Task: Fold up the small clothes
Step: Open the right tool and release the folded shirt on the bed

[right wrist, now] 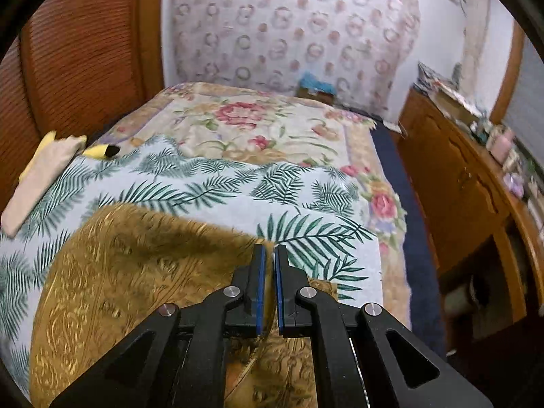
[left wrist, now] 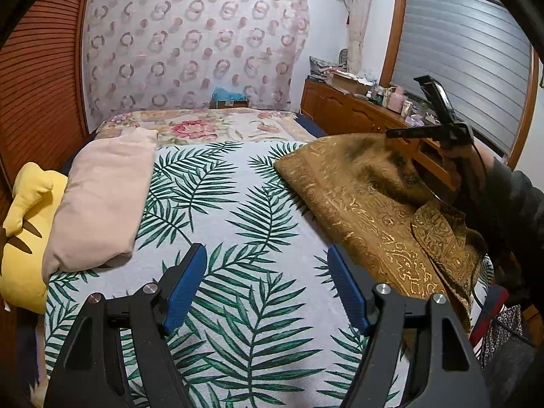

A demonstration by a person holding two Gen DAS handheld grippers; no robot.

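Your left gripper (left wrist: 267,285) — jaws spread wide, nothing between them — hangs over the palm-leaf bedspread (left wrist: 217,210). Your right gripper (right wrist: 268,285) — blue pads nearly pressed together, pinching an edge of the gold patterned garment (right wrist: 112,268), which lies on the bedspread's near right part and lifts toward that hand. A folded pale pink cloth (left wrist: 102,200) rests at the bedspread's left edge, touching a yellow plush toy (left wrist: 23,231).
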